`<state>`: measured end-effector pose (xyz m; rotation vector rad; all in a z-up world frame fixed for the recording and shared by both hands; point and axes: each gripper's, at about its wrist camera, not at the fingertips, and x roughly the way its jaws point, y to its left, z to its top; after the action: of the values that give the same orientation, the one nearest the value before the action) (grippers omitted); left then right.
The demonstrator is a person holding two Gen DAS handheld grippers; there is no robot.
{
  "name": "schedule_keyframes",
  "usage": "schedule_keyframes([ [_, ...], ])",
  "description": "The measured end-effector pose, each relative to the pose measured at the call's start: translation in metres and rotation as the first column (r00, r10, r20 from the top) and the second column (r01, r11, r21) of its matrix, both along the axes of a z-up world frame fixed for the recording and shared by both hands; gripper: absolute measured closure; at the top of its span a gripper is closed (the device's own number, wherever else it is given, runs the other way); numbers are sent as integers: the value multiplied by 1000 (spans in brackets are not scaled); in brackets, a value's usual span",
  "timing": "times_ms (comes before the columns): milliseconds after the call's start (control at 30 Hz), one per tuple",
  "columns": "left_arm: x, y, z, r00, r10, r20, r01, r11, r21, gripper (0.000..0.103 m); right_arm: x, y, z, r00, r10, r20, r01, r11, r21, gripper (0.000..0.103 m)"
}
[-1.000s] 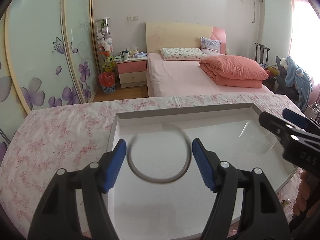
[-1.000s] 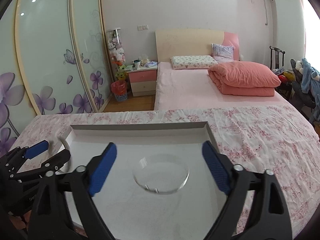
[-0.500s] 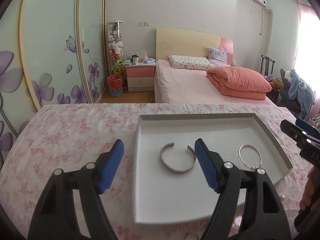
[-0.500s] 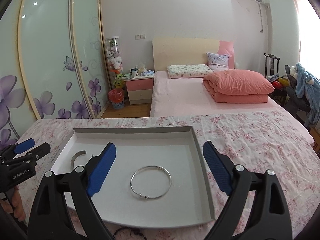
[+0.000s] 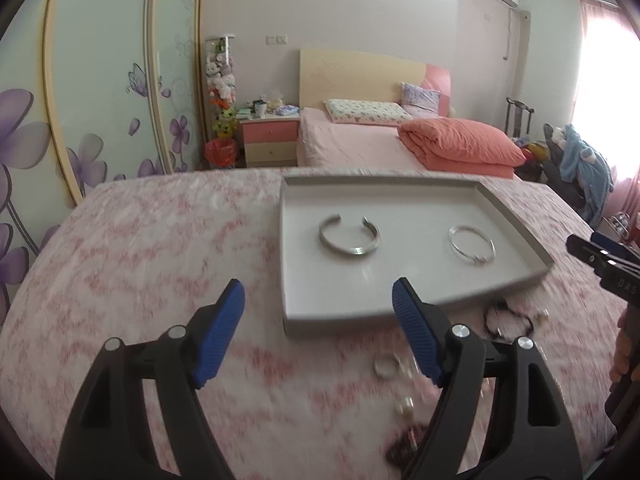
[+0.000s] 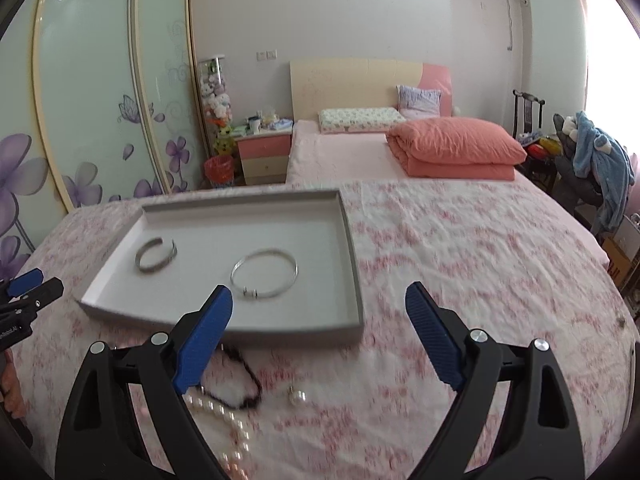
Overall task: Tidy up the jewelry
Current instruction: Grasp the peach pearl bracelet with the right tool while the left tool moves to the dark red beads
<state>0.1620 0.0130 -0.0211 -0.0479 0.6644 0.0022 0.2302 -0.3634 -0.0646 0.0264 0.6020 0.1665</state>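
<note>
Two silver bracelets lie in the grey tray; both grippers hover empty over the table.

The left gripper (image 5: 318, 312) has its jaws opening with nothing between them; the right gripper (image 6: 319, 316) holds its jaws spread wide and empty. In the tray (image 6: 352, 264) on the pink floral cloth (image 6: 480, 260), an open cuff bangle (image 6: 156, 255) lies apart from a thin bangle (image 6: 265, 274). Nearer, on the cloth, lie a pearl strand (image 6: 228, 420), a black cord (image 6: 244, 380) and a pearl earring (image 6: 297, 396).

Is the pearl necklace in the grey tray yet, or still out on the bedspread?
Out. The white pearl necklace lies on the pink floral bedspread in front of the shallow grey tray, which holds only the silver cuff bracelet and thin silver bangle.
</note>
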Motion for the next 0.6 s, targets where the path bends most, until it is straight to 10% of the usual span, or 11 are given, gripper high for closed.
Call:
schedule_keyframes([
  [600,-65,-35,-29,985,-152,-79,150,988,-22,28,-81,19,-59,952,193,-239,-200,980,-7,57],
])
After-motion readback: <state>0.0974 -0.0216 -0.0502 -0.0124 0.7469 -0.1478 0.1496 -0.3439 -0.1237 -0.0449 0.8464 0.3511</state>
